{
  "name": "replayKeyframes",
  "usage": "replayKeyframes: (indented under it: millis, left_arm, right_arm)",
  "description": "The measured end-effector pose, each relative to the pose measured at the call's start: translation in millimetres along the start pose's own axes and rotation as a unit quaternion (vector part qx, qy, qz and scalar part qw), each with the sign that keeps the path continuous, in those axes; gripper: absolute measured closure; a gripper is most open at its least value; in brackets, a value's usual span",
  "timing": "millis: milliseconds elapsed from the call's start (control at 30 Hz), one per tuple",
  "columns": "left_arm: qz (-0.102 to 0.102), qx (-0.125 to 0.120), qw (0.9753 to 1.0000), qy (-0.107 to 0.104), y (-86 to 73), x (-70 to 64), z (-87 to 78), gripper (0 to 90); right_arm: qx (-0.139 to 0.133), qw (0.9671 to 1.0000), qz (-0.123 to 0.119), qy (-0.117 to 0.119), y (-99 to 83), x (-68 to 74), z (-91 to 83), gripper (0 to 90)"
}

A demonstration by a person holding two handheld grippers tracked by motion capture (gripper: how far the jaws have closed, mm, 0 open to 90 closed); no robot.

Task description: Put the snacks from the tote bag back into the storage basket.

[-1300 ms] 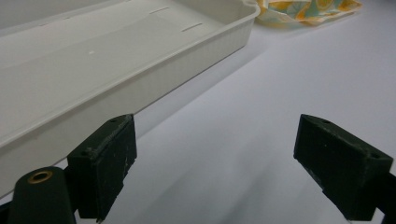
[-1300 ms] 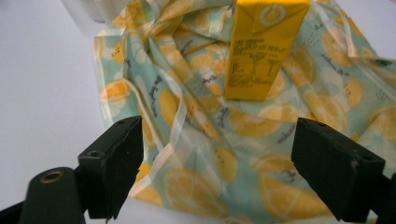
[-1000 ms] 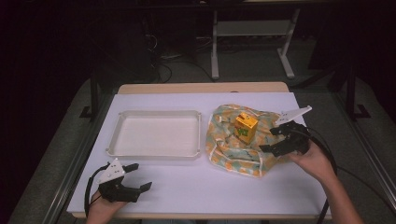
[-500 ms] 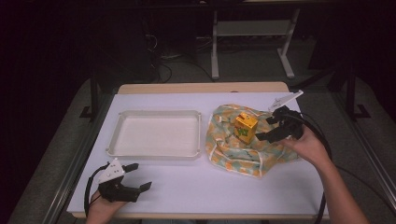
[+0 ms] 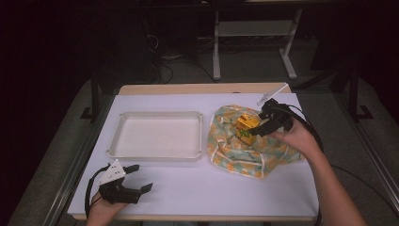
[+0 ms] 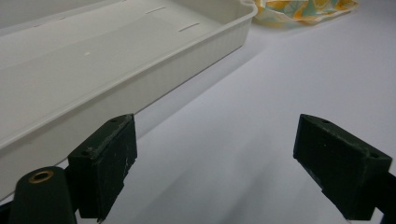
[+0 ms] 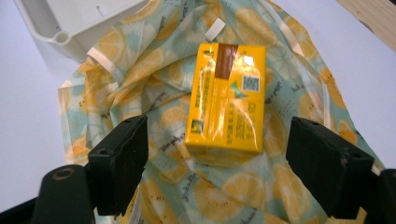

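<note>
A: Left gripper (image 5: 140,177)?
B: Near front-left corner of table (image 5: 235,193), resting on white surface, held in hand (image 5: 101,209). Jaws wide apart, nothing between them. Aimed toward tray (image 5: 157,153) and cloth beyond.

A: Tray?
B: White, shallow, left of centre on table. Nothing seen inside. Long wall just ahead of left gripper (image 6: 212,154) in left gripper view, near corner of tray (image 6: 140,88) close to cloth (image 6: 303,9).

A: Cloth?
B: Lemon-print cloth (image 5: 235,150), crumpled, right of tray, almost touching tray's right wall.

A: Box?
B: Yellow box (image 5: 246,125) lying on cloth, toward far-right part of table. In right gripper view, box (image 7: 229,102) flat on folds of cloth (image 7: 140,88).

A: Right gripper (image 5: 258,122)?
B: Over cloth, at box. Jaws spread wide, one each side of box, gap on both sides, no contact seen. Right gripper (image 7: 217,163) open around near end of box.
</note>
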State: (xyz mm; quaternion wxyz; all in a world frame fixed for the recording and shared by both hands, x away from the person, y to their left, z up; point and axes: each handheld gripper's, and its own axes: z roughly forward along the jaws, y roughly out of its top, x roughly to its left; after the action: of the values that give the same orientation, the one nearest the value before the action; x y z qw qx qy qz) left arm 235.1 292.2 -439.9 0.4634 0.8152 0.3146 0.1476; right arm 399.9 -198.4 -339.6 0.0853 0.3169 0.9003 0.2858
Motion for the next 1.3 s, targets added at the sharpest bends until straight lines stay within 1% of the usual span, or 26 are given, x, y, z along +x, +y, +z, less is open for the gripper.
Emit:
replayKeyframes:
  millis: [67,133,200,233,333,367,400,433,467,600,733,800,833,900,933,967,1000,1067,1100,1133,1300]
  left_arm:
    - [-0.001,-0.001,1.0000,0.000,0.0,0.0,-0.1,13.2]
    - [-0.001,-0.002,1.0000,0.000,-0.1,0.1,-0.4,13.1]
    - [-0.002,-0.002,1.0000,-0.001,-0.2,0.1,-0.5,13.2]
    - [-0.002,-0.002,1.0000,0.000,-0.2,0.2,-0.5,13.2]
    - [0.000,0.000,1.0000,0.000,-0.1,0.5,-1.2,13.2]
    - [-0.001,-0.001,1.0000,0.001,-0.1,0.4,-1.4,13.2]
    - [0.000,-0.001,1.0000,0.001,-0.2,0.7,-1.7,13.2]
    - [-0.001,-0.001,1.0000,0.001,-0.3,0.9,-1.7,13.2]
    - [0.000,0.000,1.0000,0.001,-0.3,1.2,-1.8,13.2]
    - [0.002,0.002,1.0000,0.001,-0.4,1.3,-1.4,13.3]
    - [0.003,0.001,1.0000,0.002,-0.2,0.2,-0.9,13.3]
    - [0.002,0.001,1.0000,0.002,-0.1,-0.1,-0.9,13.3]
    - [0.003,0.000,1.0000,0.002,0.0,-0.1,-0.8,13.3]
    - [0.003,0.000,1.0000,0.002,0.0,-0.1,-0.8,13.3]
    - [0.003,0.001,1.0000,0.002,0.0,0.0,-0.8,13.3]
    - [0.003,0.001,1.0000,0.002,-0.1,0.0,-0.8,13.3]
    - [0.003,0.001,1.0000,0.003,-0.2,0.2,-0.9,13.3]
    - [0.003,0.002,1.0000,0.004,-0.2,0.6,-1.4,13.3]
    - [0.003,0.002,1.0000,0.004,-0.2,0.8,-1.5,13.3]
    - [0.004,0.003,1.0000,0.004,-0.3,0.9,-1.6,13.3]
    - [0.003,0.005,1.0000,0.005,-0.6,1.1,-1.1,13.3]
  right_arm:
    - [0.001,1.0000,0.000,-0.002,3.4,-0.7,1.9,20.0]
    - [0.007,1.0000,-0.002,-0.005,6.3,-1.5,4.7,19.9]
    - [0.011,0.9999,0.000,-0.006,8.6,-1.2,7.9,20.7]
    - [0.014,0.9999,-0.002,-0.004,10.0,-1.4,10.0,21.9]
    - [0.028,0.9995,-0.008,-0.011,13.8,0.4,17.5,23.9]
    - [0.031,0.9993,-0.014,-0.015,14.8,0.0,20.6,23.9]
    - [0.035,0.9991,-0.013,-0.018,16.1,0.6,22.8,24.5]
    - [0.036,0.9991,-0.016,-0.016,16.8,0.2,24.8,25.2]
    - [0.036,0.9990,-0.016,-0.021,18.4,0.4,28.5,25.2]
    - [0.043,0.9987,-0.017,-0.021,20.4,0.5,32.1,25.8]
    - [0.052,0.9983,-0.010,-0.024,21.5,0.6,35.4,28.5]
    - [0.061,0.9977,-0.012,-0.028,21.5,1.3,37.8,31.6]
    - [0.061,0.9977,-0.012,-0.028,21.5,1.3,37.8,31.6]
    - [0.064,0.9973,-0.014,-0.033,21.9,1.9,39.8,35.4]
    - [0.068,0.9968,-0.015,-0.039,22.2,2.4,40.3,36.1]
    - [0.068,0.9968,-0.015,-0.039,22.2,2.4,40.3,36.1]
    - [0.069,0.9965,-0.017,-0.044,22.1,2.8,41.1,37.8]
    - [0.072,0.9963,-0.016,-0.043,22.1,3.4,42.2,42.0]
    - [0.072,0.9961,-0.018,-0.048,21.9,3.6,42.3,45.3]
    - [0.066,0.9967,-0.017,-0.043,21.4,3.6,42.0,47.0]
    - [0.067,0.9963,-0.017,-0.052,21.6,5.4,41.7,47.8]
